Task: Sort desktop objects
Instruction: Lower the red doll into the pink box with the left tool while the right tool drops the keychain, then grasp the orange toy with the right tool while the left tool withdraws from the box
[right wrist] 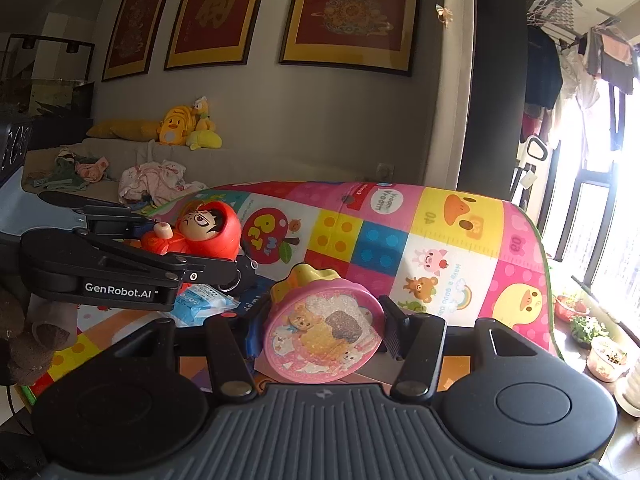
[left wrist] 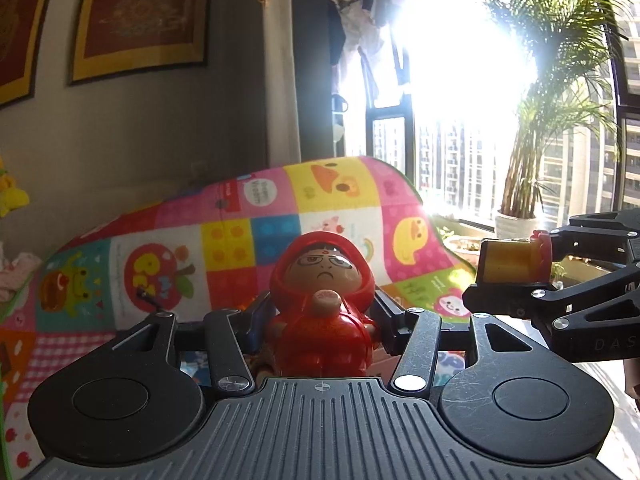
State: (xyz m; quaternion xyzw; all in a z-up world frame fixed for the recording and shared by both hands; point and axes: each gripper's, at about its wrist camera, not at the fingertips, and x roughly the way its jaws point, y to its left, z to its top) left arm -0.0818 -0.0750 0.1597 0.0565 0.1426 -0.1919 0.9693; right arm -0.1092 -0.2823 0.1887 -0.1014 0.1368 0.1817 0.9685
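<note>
My left gripper (left wrist: 320, 316) is shut on a red hooded toy figure (left wrist: 324, 304) with glasses and holds it up in the air. It also shows in the right wrist view (right wrist: 200, 232), held by the left gripper (right wrist: 212, 256). My right gripper (right wrist: 320, 328) is shut on a pink round toy case (right wrist: 322, 336) with a bear picture and a yellow top. In the left wrist view the right gripper (left wrist: 512, 276) holds that case (left wrist: 508, 264) edge-on at the right.
A colourful play mat (right wrist: 440, 240) stands folded behind both grippers. A blue packet (right wrist: 204, 304) lies on the mat below. A sofa (right wrist: 120, 152) with clothes and yellow plush toys is at the back left. Potted plants (left wrist: 520, 184) stand by the bright window.
</note>
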